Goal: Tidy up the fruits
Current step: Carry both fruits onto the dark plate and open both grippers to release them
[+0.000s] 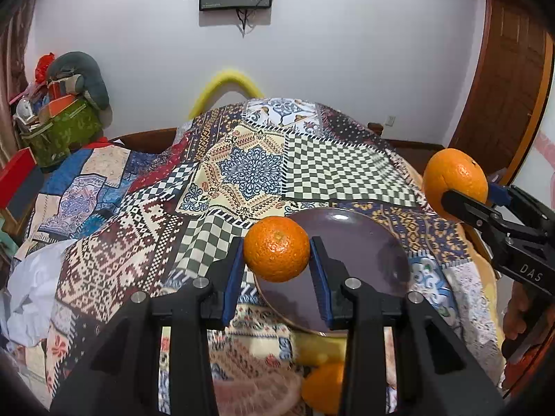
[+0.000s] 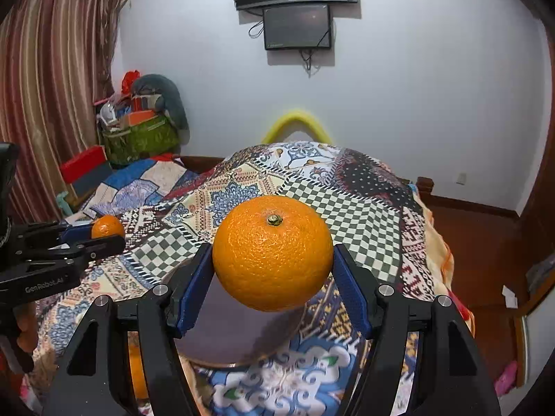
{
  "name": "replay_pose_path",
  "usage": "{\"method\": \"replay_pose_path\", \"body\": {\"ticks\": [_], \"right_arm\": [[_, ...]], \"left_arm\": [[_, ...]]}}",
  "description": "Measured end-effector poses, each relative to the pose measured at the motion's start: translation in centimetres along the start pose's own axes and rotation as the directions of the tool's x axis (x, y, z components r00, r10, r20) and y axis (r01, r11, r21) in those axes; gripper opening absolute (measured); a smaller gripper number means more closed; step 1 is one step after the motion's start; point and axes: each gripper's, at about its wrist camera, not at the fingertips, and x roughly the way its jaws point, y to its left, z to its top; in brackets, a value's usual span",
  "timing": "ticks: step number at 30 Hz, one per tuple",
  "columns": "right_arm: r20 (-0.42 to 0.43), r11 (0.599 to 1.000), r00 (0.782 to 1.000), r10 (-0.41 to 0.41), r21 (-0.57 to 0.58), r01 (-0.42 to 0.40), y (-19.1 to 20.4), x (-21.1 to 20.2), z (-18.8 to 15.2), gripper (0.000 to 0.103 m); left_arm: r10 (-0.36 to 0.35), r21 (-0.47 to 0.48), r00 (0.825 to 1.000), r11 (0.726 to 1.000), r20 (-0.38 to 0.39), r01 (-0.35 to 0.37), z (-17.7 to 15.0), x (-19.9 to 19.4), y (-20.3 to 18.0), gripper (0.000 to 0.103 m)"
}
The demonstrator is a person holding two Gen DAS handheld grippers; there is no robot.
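Observation:
My left gripper (image 1: 276, 254) is shut on a small orange (image 1: 276, 248), its blue pads pressing both sides, just above the near left rim of a dark purple plate (image 1: 357, 242) lying on the patchwork cloth. My right gripper (image 2: 273, 260) is shut on a larger orange (image 2: 273, 257), stem up, held over the same plate (image 2: 236, 332). In the left wrist view the right gripper (image 1: 461, 190) and its large orange (image 1: 455, 182) hang to the right of the plate. In the right wrist view the left gripper (image 2: 104, 237) with the small orange (image 2: 107, 227) is at the left.
A patchwork cloth (image 1: 249, 170) covers the humped surface. Another orange (image 1: 324, 386) and something yellow (image 1: 319, 350) lie low behind my left fingers. A green bag of clutter (image 1: 62, 131) and a red box (image 1: 17, 173) stand at the far left. A wooden door (image 1: 506, 79) is at the right.

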Motion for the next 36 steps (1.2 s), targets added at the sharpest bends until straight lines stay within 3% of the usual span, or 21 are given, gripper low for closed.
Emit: {"method": "replay_pose_path", "body": {"ticks": [8,17,28,36], "right_arm": [[-0.130,0.999,0.991,0.042,-0.022,-0.045,-0.5,5.5,-0.5,0.065],[-0.267,0.995,0.961,0.067,-0.053,-0.085,-1.0,10.6,-1.2,0.065],[-0.340,0.990,0.937,0.073,-0.085,-0.108,-1.1,13.4,-1.9,0.065],[-0.343,0.990,0.936,0.085,-0.077,-0.118,-1.1,13.6,-2.2,0.067]], "left_arm": [[0.038,0.028,0.995,0.999,-0.093,-0.035,0.0,5.7,0.3,0.037],[0.014,0.080,0.979,0.997,-0.205,0.002,0.4,10.7,-0.5,0.037],[-0.026,0.052,0.953,0.998,-0.303,0.044,0.9,14.7,-0.7,0.037],[-0.041,0.049,0.939,0.997,-0.342,0.062,0.4,16.3,-0.7,0.037]]}}
